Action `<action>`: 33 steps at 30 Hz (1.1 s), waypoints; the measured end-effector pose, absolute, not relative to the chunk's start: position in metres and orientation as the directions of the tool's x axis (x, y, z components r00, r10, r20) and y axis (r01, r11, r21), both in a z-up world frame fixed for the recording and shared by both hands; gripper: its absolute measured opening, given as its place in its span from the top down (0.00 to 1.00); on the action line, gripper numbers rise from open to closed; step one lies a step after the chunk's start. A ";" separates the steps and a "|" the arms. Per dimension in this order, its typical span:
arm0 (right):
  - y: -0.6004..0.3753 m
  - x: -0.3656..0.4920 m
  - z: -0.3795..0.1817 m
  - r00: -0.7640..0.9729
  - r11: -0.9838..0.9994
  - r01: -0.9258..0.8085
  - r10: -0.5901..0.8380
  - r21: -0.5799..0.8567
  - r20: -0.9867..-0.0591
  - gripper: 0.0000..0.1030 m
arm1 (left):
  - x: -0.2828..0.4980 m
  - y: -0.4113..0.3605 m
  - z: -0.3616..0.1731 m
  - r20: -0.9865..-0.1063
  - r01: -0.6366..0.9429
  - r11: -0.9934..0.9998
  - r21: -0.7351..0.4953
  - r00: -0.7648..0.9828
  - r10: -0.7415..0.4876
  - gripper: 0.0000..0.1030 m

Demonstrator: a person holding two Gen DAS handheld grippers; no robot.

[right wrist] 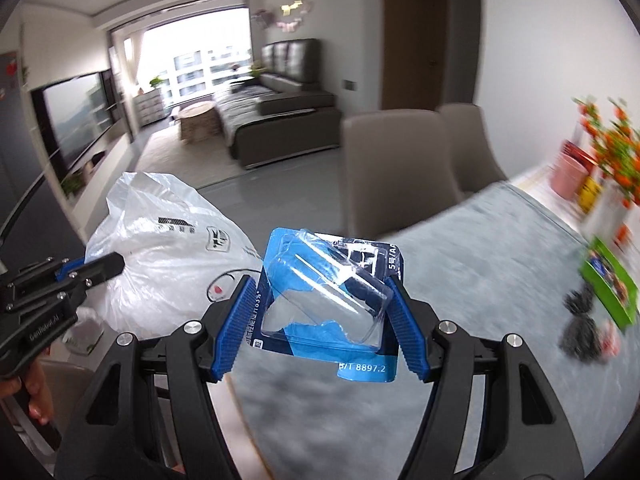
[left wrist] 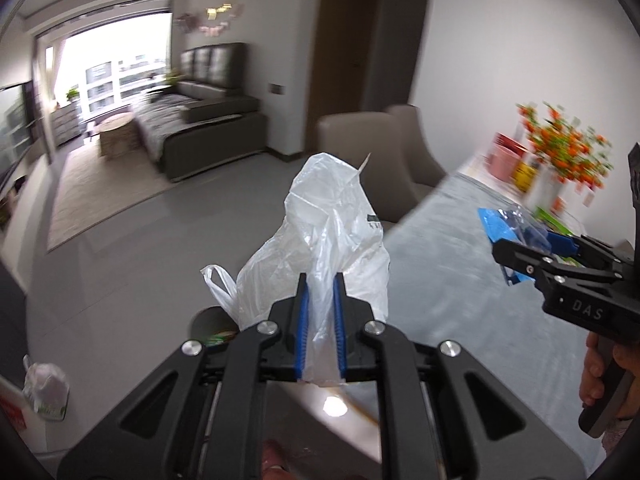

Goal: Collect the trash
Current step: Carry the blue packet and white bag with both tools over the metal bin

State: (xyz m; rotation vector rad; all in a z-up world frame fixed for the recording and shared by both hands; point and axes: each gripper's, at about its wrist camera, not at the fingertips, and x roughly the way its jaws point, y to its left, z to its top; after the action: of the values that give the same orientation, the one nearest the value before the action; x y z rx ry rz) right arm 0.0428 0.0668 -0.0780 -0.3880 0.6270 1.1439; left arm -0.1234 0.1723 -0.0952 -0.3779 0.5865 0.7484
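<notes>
Left wrist — tool (left wrist: 320, 312) pinches bag (left wrist: 320, 216).

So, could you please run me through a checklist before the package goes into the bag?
1. Left gripper shut on the white plastic bag: ok.
2. Right gripper shut on the blue blister package, pads on both its edges: ok.
3. Bag mouth open and facing the package: cannot tell; the bag looks bunched between the pads.
4. Package close to the bag: ok, they hang side by side at the edge of the grey table.
5. Trash left on the table: not ok, a green box and a dark crumpled thing remain.
6. Clear view: not ok, the table side is blurred.
</notes>
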 end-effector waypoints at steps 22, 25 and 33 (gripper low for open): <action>0.390 -0.092 -0.182 0.131 0.295 -0.952 0.637 0.084 -0.759 0.39 | -0.226 0.460 -0.191 -0.721 -0.792 0.597 -0.123 0.485 0.495 0.89; 0.413 -0.091 -0.222 0.128 0.316 -0.945 0.604 0.088 -0.787 0.39 | -0.224 0.485 -0.228 -0.740 -0.806 0.577 -0.129 0.466 0.485 0.89; 0.475 -0.087 -0.367 0.135 0.348 -0.935 0.529 0.069 -0.838 0.38 | -0.220 0.540 -0.358 -0.778 -0.839 0.522 -0.153 0.428 0.460 0.89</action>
State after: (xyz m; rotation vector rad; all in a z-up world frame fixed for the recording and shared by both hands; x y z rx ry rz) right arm -0.0869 0.4746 -0.3674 -0.5488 0.9082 1.1406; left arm -0.2202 0.5403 -0.3583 -0.5839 0.7469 0.8714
